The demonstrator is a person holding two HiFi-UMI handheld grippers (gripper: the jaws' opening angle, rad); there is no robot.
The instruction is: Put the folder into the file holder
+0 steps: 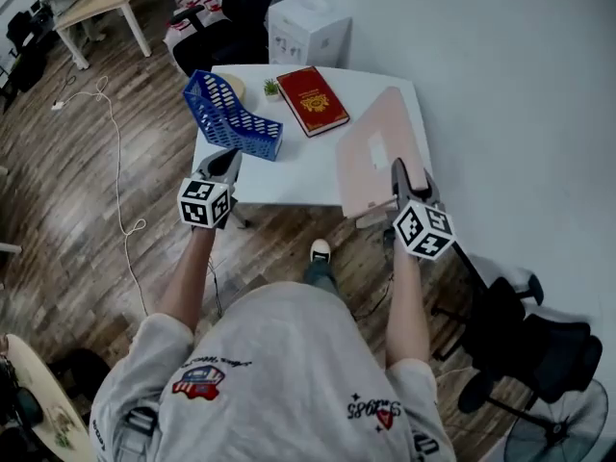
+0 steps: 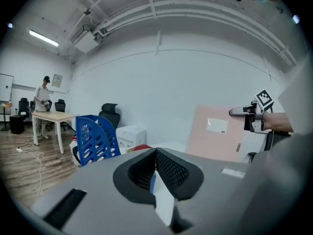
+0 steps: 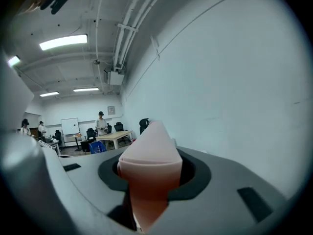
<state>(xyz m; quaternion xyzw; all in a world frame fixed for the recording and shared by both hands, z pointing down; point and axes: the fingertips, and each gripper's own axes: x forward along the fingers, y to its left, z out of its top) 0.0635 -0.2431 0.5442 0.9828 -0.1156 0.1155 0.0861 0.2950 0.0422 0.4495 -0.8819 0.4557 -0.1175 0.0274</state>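
Note:
A pink folder [image 1: 371, 152] with a white label is lifted and tilted over the right end of the white table [image 1: 294, 176]. My right gripper [image 1: 397, 176] is shut on its near edge. In the right gripper view the folder [image 3: 149, 151] fills the space between the jaws. The left gripper view shows the folder [image 2: 217, 133] standing upright with the right gripper [image 2: 239, 112] on its edge. The blue file holder [image 1: 229, 118] stands empty on the table's left side, also in the left gripper view [image 2: 95, 138]. My left gripper [image 1: 226, 162] hovers at the table's front left edge, shut and empty.
A red book [image 1: 312, 100] and a small potted plant [image 1: 272, 89] lie at the back of the table. Behind it are a white box [image 1: 308, 29] and a black office chair [image 1: 236, 17]. Another black chair [image 1: 529, 345] stands at my right. A cable [image 1: 115, 181] runs over the wooden floor.

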